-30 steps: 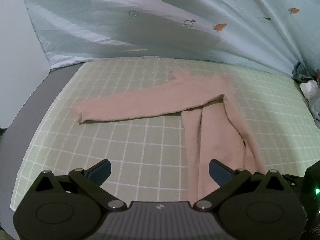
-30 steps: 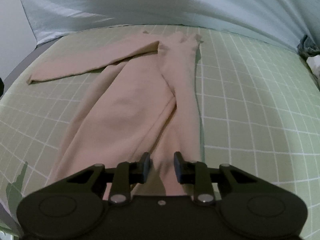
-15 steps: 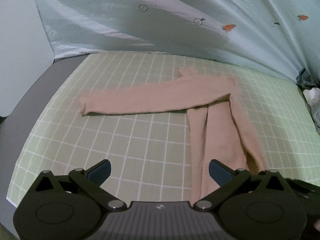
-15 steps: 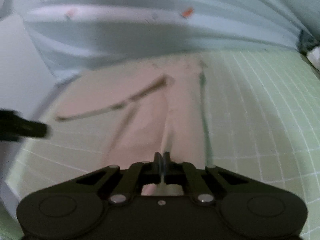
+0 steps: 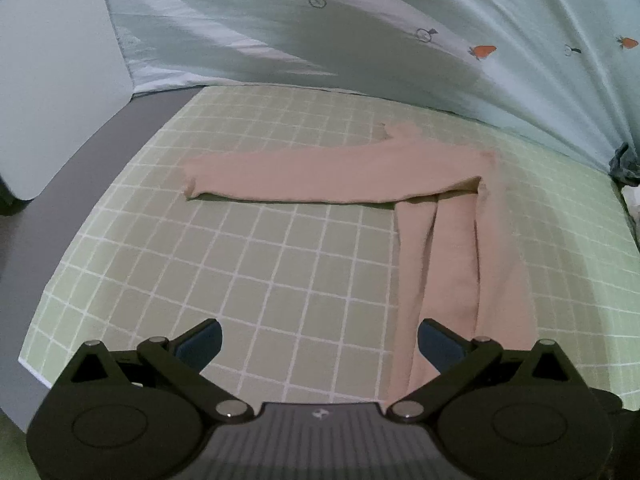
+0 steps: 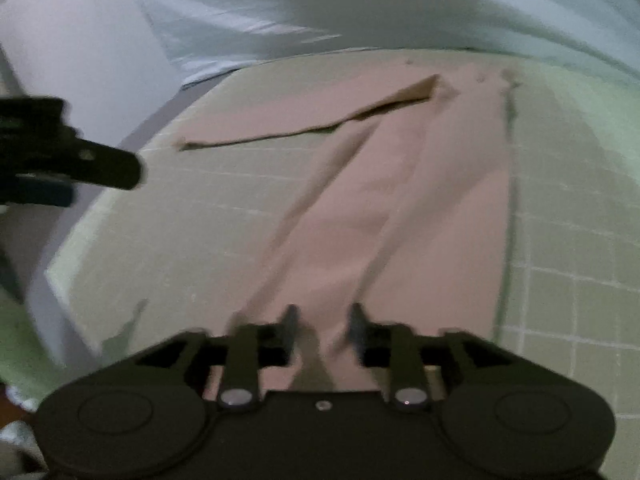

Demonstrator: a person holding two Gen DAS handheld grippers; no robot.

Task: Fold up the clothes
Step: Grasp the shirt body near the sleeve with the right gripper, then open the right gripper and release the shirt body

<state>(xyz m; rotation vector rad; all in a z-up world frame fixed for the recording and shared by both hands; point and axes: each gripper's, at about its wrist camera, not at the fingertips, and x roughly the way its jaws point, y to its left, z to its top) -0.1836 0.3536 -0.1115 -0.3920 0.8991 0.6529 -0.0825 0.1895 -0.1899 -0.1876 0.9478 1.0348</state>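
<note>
Left tongs (image 5: 318,344) wide, right tongs (image 6: 322,330) just opening (cloth between), pink garment (image 5: 440,264) on checked sheet (image 5: 280,272)

Two black hand-held tools. On the left gripper (image 5: 319,338): dark blue pads (image 5: 200,345), angled black link arms with silver screws, round discs either side, ribbed grey centre plate (small pale logo). On the right gripper (image 6: 322,326): matt black body, silver screws, thin dark fingers (image 6: 290,326).
</note>
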